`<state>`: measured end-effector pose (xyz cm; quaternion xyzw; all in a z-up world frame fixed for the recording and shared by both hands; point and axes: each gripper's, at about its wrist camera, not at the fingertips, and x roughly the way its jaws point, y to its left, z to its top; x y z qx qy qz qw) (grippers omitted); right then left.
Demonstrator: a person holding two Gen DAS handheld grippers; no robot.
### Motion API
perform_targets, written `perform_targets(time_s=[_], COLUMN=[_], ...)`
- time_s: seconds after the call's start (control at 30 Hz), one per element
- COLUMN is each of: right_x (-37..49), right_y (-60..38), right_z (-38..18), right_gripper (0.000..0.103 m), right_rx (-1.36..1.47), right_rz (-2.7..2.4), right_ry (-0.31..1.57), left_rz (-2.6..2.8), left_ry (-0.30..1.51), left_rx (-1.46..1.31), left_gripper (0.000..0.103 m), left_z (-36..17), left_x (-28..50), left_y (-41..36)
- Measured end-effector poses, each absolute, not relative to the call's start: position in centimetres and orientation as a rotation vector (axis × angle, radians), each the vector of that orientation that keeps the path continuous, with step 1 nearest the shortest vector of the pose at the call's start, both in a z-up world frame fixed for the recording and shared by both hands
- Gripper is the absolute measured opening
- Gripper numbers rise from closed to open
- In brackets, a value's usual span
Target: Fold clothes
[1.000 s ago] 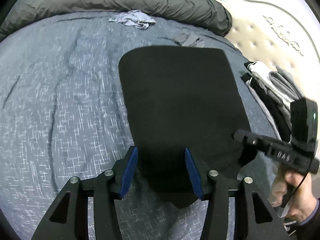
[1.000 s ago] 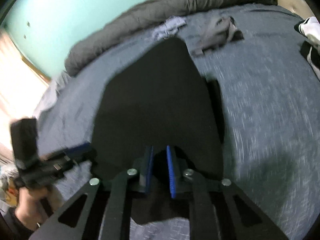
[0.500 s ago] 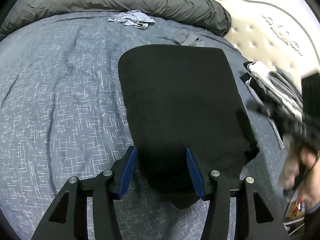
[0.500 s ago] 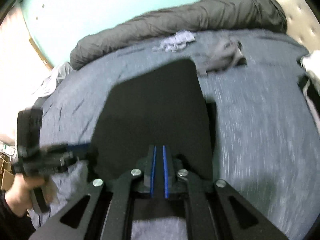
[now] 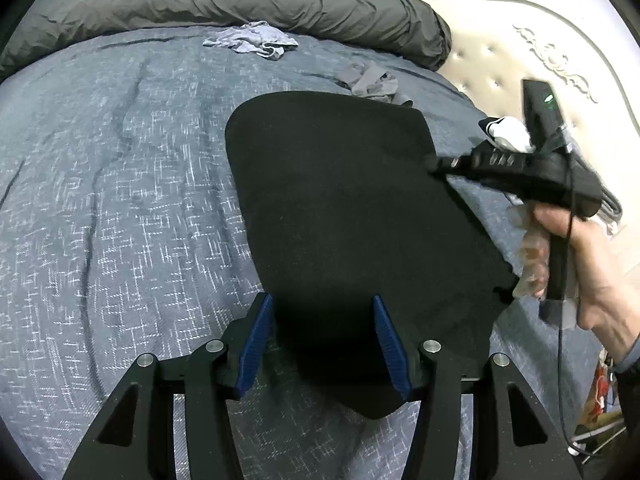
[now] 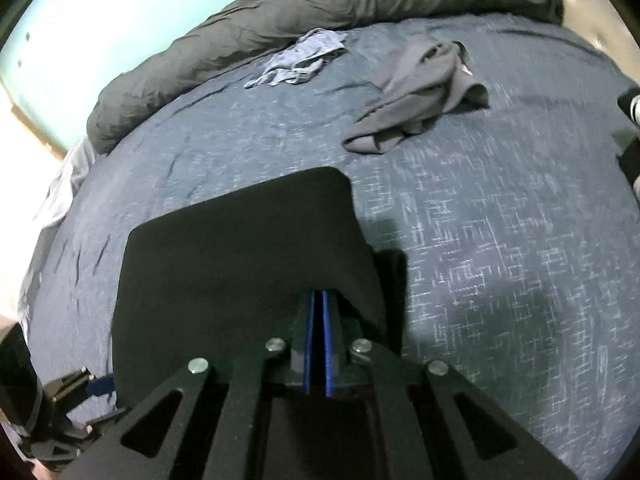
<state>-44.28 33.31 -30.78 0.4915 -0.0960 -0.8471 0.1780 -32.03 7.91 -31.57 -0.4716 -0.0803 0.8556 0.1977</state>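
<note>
From the left wrist, the left gripper (image 5: 323, 334) stands wide open, its blue pads either side of the near end of a black garment (image 5: 352, 216) lying flat on the blue bedspread (image 5: 120, 200), holding nothing. The right gripper (image 5: 434, 165), held in a hand (image 5: 576, 264), meets the garment's right edge.

From the right wrist, the right gripper (image 6: 317, 300) is pressed closed, pinching the edge of the black garment (image 6: 240, 264). A grey garment (image 6: 420, 100) lies crumpled well beyond it.
</note>
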Motion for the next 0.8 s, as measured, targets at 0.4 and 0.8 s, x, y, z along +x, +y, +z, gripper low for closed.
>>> perform_targets(time_s=[0.4, 0.8], right_x=[-48.6, -40.4], right_y=[29.8, 35.7], right_z=[-30.1, -24.7], right_gripper=[0.002, 0.007], right_rx=[1.434, 1.213], right_rz=[-2.399, -2.566], right_ry=[0.017, -0.297], left_rz=[2.388, 2.446], left_ry=[-0.186, -0.214], left_rx=[-1.299, -1.289], left_gripper=[0.057, 0.057], left_z=[-31.6, -29.0], left_x=[-32.2, -29.5], left_y=[8.1, 5.1])
